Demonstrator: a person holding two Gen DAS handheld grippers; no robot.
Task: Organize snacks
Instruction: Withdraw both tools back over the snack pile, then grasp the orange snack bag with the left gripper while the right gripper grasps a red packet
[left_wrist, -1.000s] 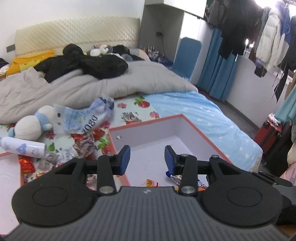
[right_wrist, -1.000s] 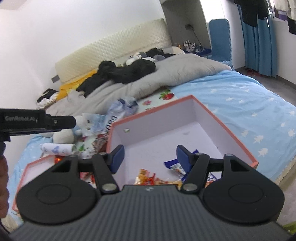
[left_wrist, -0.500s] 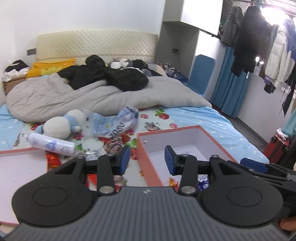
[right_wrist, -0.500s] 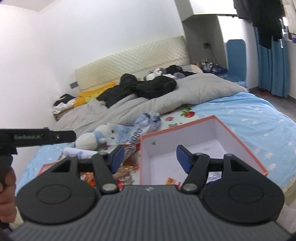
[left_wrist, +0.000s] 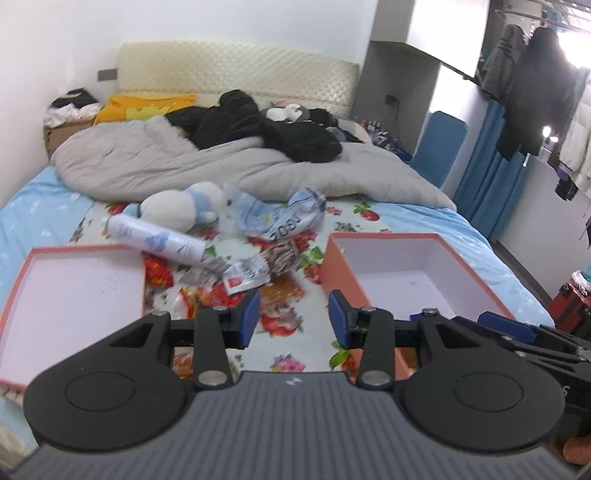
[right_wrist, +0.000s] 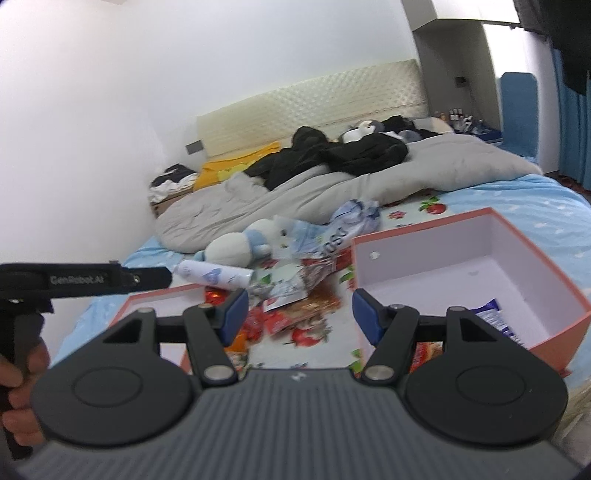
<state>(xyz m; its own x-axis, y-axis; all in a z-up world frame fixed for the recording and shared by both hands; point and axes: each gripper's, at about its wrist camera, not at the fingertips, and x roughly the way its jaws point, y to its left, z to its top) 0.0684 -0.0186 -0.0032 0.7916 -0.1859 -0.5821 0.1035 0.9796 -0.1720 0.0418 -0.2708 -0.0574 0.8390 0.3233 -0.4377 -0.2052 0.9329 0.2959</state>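
Orange-rimmed box (left_wrist: 436, 240), snack packets (left_wrist: 255, 271) beside, left hand-held gripper (left_wrist: 293, 317) parted

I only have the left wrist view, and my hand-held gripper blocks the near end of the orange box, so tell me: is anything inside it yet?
Observer: Yes. The right wrist view shows a blue-and-white snack packet lying in the orange box, at its near end.
Operator: Is the right hand-held gripper carrying anything?
Observer: No. The right hand-held gripper is open and empty, with the red snack packets on the bed between its fingers in that view.
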